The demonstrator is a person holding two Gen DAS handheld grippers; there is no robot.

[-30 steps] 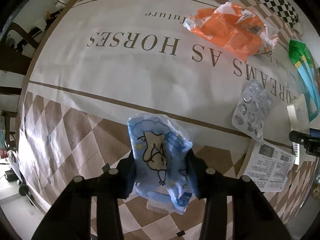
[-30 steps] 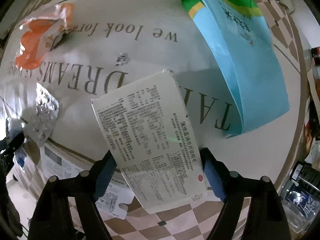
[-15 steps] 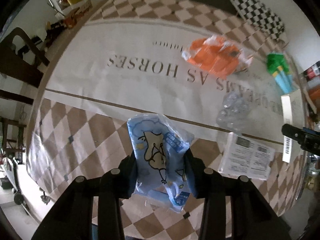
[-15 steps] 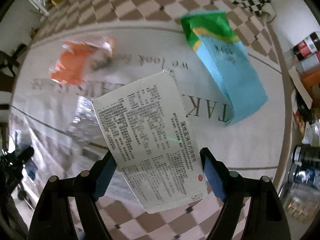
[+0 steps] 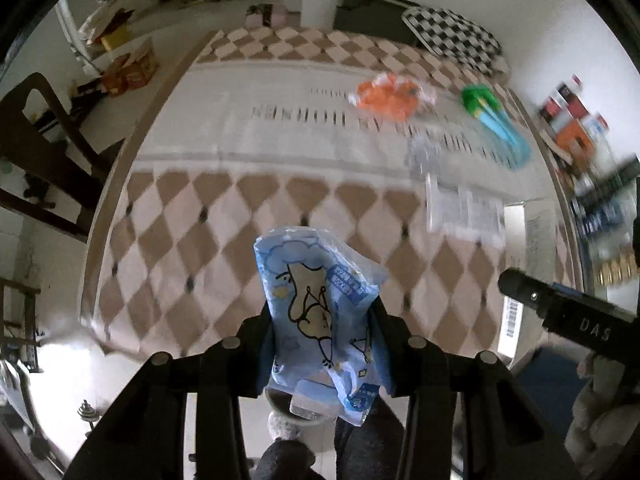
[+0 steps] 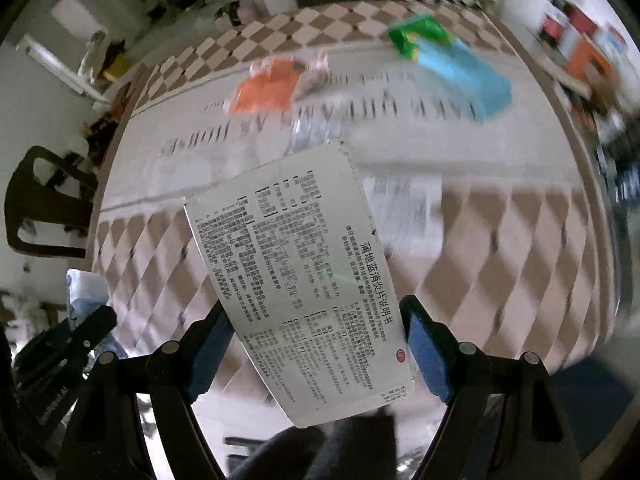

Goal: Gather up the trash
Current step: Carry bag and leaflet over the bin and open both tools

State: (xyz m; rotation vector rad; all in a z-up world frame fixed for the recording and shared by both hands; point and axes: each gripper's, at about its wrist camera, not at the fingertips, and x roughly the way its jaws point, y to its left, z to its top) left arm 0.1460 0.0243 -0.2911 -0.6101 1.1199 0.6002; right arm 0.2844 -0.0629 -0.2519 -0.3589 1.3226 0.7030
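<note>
My left gripper: clamped on blue cartoon wrapper.
My right gripper: pinching printed leaflet by its edges.
Table: checkered cloth; orange wrapper, green-blue packet, blister pack and paper lie there.
Room: dark chair beside the table.

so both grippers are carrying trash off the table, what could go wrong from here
The printed leaflet sticks far out past the right gripper, clamped only by its edges; a quick swing could bend it and let it slip free.

The crinkly blue wrapper in the left gripper is slick plastic and might slide out.

The right gripper shows close beside the left one, so they could bump.
</note>
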